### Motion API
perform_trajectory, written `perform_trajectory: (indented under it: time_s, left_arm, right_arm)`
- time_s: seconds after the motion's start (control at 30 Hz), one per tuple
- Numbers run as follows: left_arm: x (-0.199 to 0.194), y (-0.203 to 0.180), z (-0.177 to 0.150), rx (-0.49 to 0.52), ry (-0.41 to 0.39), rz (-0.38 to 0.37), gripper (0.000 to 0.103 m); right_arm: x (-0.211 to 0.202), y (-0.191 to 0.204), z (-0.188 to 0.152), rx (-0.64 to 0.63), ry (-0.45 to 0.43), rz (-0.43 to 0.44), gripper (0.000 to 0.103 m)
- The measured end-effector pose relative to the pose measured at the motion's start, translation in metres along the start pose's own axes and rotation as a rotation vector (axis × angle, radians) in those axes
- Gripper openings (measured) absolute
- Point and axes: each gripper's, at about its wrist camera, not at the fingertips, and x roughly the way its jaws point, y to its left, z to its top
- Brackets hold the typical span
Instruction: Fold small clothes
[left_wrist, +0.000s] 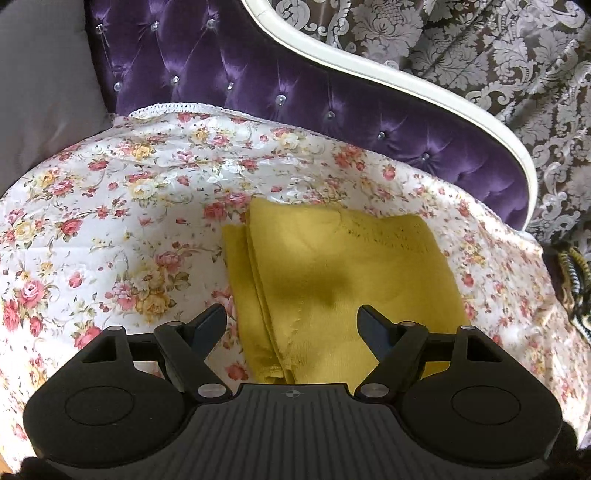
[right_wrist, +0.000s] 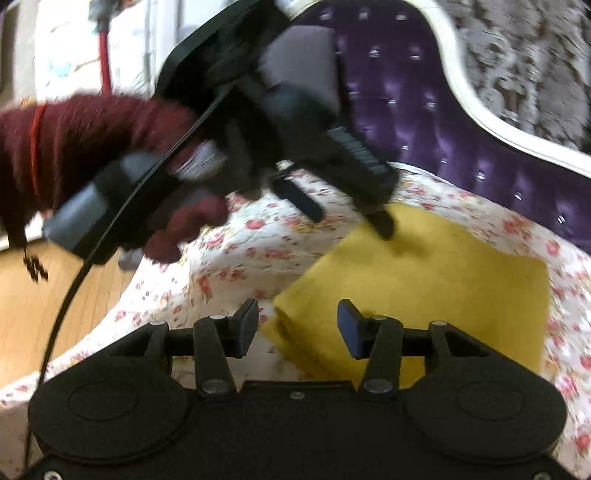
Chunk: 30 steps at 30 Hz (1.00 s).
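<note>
Lying folded: yellow cloth (left_wrist: 343, 280) | left gripper (left_wrist: 291, 323) fingers released; right gripper (right_wrist: 297, 319) fingers released

Both wrist cameras look steeply down, close over the yellow garment (left_wrist: 332, 280) on the floral cover (left_wrist: 110, 221); the headboard (left_wrist: 295, 81) lies toward twelve o'clock

Right gripper (right_wrist: 297, 326), jaws apart with nothing between them, above the near corner of a folded yellow cloth (right_wrist: 436, 280) on a floral cover (right_wrist: 236, 258). Beyond, left gripper (right_wrist: 351, 214), held by a maroon-gloved hand (right_wrist: 177, 221), over the cloth's far corner; purple tufted backrest (right_wrist: 424, 110) behind.
</note>
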Motion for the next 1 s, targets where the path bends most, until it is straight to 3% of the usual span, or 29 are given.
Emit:
perform_trajectory:
  time_s: [0.07,0.13,0.2,0.43,0.7,0.73,0.8,1.0]
  left_arm:
    - [0.0,0.001,0.0,-0.001,0.002,-0.004,0.077]
    - [0.001,0.004,0.001,-0.009,0.004,-0.009,0.077]
    - [0.003,0.006,0.003,-0.022,0.007,-0.02,0.077]
    - [0.021,0.003,0.021,-0.045,0.022,-0.077,0.079]
    - [0.064,0.009,0.049,-0.17,0.026,-0.112,0.083]
    - [0.07,0.009,0.05,-0.167,0.04,-0.101,0.079]
    - [0.074,0.006,0.05,-0.143,0.051,-0.057,0.021]
    - [0.042,-0.008,0.035,-0.006,-0.003,0.004,0.016]
  right_arm:
    - [0.008,0.006,-0.001,-0.025,0.011,-0.017,0.054]
    - [0.016,0.006,-0.001,-0.031,0.027,-0.027,0.046]
    - [0.021,0.0,-0.002,-0.013,0.047,-0.013,0.01]
    - [-0.009,-0.027,0.002,0.141,-0.031,0.009,0.011]
    - [-0.023,-0.032,-0.001,0.17,-0.034,0.022,0.011]
    - [-0.022,-0.031,-0.001,0.171,-0.033,0.025,0.011]
    - [-0.025,-0.03,-0.002,0.177,-0.038,0.03,0.011]
    - [-0.034,-0.024,-0.001,0.181,-0.04,0.079,0.011]
